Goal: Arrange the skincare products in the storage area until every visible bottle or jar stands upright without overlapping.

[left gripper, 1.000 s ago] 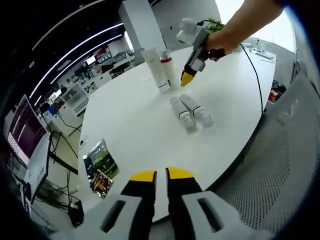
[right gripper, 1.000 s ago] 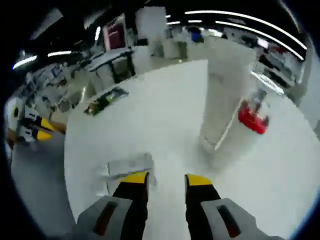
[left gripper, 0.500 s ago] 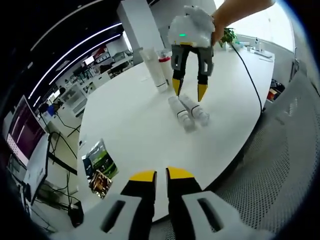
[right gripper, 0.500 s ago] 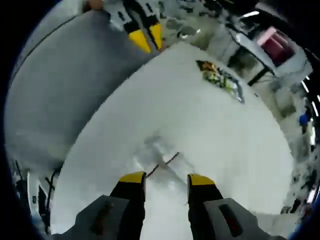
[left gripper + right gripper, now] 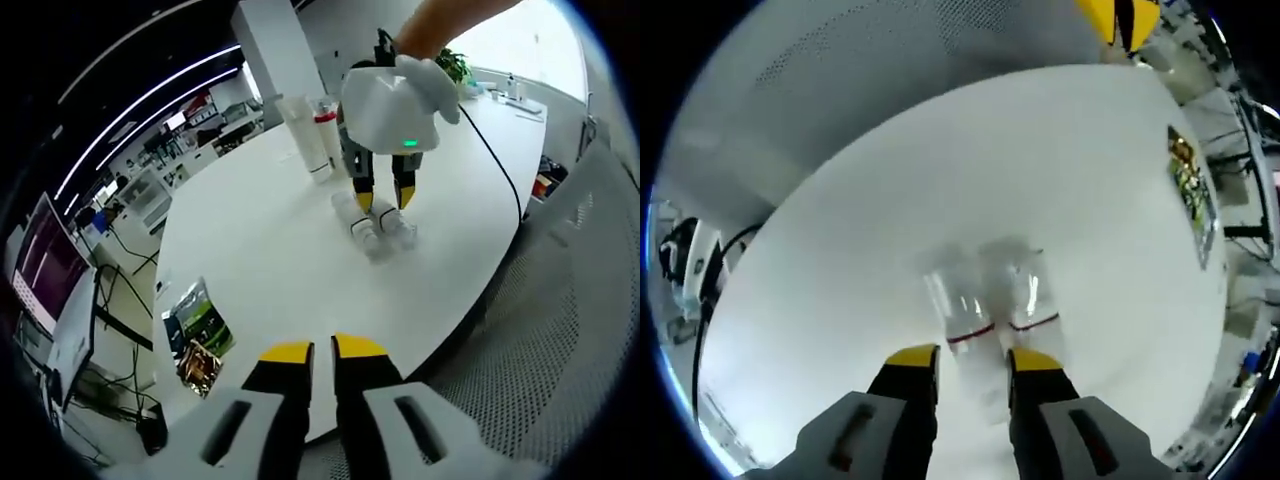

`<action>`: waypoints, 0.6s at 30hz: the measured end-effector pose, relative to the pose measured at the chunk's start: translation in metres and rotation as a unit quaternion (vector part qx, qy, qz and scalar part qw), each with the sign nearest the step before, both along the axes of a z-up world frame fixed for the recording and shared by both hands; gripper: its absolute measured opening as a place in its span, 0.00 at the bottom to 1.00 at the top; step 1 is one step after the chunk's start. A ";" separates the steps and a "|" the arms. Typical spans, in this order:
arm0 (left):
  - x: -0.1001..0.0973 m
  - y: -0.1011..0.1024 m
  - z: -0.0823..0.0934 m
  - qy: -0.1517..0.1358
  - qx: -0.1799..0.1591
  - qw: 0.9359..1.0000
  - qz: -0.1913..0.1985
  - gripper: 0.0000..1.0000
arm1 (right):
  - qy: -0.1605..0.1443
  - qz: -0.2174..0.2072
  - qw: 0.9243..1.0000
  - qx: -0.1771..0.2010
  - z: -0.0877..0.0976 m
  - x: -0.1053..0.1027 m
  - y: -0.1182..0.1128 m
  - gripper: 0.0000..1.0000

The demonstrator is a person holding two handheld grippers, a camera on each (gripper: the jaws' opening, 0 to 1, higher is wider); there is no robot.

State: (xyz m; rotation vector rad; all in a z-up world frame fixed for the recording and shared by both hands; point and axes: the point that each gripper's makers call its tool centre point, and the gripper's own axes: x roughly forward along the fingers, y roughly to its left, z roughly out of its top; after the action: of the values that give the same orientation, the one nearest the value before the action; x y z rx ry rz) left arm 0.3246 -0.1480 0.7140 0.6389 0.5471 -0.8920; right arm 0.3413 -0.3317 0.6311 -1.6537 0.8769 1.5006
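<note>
lowered right tongs (image 5: 972, 362) straddle one clear cylindrical bottle (image 5: 962, 332)

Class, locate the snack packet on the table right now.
In the left gripper view, the snack packet lies at the white table's near-left edge, left of the left claw, far from the two lying bottles.

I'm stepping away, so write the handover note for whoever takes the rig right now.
Right tool: open, lowered over the two lying bottles, jaws straddling one lying bottle; not closed on it.
Left tool: shut, holding nothing, hanging back at the near edge of the white table.
Things: second lying bottle beside the first, touching it. Tall white tube and red-capped bottle stand upright further along the table.
Done: those two stand.
Left: grip and stand up both lying bottles, spaced apart.
</note>
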 end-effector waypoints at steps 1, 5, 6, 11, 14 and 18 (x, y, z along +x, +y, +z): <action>0.000 0.000 0.000 0.001 0.000 1.000 0.000 0.03 | 0.001 0.001 1.000 -0.003 -0.002 0.000 -0.001 0.23; 0.000 0.000 -0.001 0.002 0.001 1.000 0.001 0.03 | 0.007 -0.013 1.000 -0.014 -0.008 -0.004 -0.007 0.17; 0.000 0.000 -0.001 0.003 0.000 1.000 0.002 0.03 | 0.007 -0.016 1.000 -0.013 -0.010 -0.005 -0.008 0.18; 0.001 0.000 0.000 0.003 -0.004 1.000 0.006 0.03 | 0.013 -0.076 0.997 0.024 -0.006 -0.009 -0.007 0.14; 0.001 0.000 0.001 0.003 -0.006 1.000 0.006 0.04 | 0.022 -0.125 0.989 0.071 0.003 -0.011 0.000 0.14; 0.002 -0.001 0.003 0.001 -0.013 1.000 0.008 0.04 | 0.036 -0.200 0.970 0.136 0.019 -0.010 0.012 0.13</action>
State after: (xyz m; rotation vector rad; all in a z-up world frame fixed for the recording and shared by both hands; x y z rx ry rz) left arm 0.3263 -0.1493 0.7171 0.6092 0.5414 -0.8832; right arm 0.3312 -0.3202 0.6505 -1.1497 0.9321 1.3352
